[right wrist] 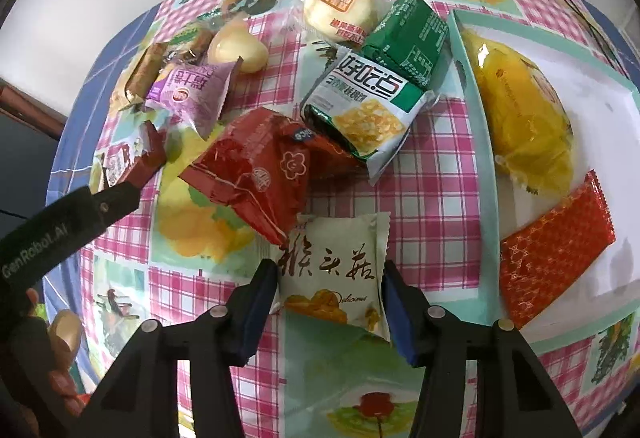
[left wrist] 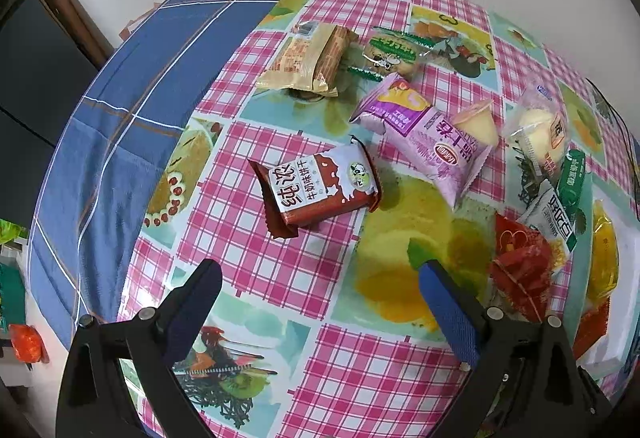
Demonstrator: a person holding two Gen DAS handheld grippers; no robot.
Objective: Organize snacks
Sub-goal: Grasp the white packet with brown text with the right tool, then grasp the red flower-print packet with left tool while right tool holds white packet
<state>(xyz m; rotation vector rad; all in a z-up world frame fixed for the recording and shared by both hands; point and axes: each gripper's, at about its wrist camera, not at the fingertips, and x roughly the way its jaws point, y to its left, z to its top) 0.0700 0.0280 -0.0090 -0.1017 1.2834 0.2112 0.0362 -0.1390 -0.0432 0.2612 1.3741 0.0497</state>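
The right gripper [right wrist: 330, 294] has its fingers pressed on both sides of a pale cream snack pack [right wrist: 336, 270] with dark writing and a picture of golden cookies. The pack sits between the two blue pads, low over the counter [right wrist: 436, 197] with its pink checked cloth.

Just behind the cream pack lies a shiny red pack [right wrist: 248, 169]. Its corner touches the cream one. A white and green pack [right wrist: 364, 109] with yellow crackers on it leans on the red pack. A dark green pack [right wrist: 408, 37] lies behind that, touching it. Next to it is a round bun in a clear wrapper [right wrist: 340, 7].

On the right side is a white tray [right wrist: 600, 109] with a light green rim. Inside it are a yellow pack [right wrist: 520, 117] and a red pack with gold dots [right wrist: 556, 250].

The left gripper [left wrist: 318, 278] hovers over the counter [left wrist: 248, 258] with its fingers wide apart and nothing between them. In front of it lies a brown and white milk biscuit pack [left wrist: 320, 189]. A purple pack [left wrist: 432, 133] lies farther back, near a small yellow jelly cup [left wrist: 478, 121]. Two tan packs [left wrist: 308, 59] lie at the far side, just beside a green and white cookie pack [left wrist: 390, 51].

A blue checked cloth [left wrist: 132, 97] hangs past the left edge of the pink one.
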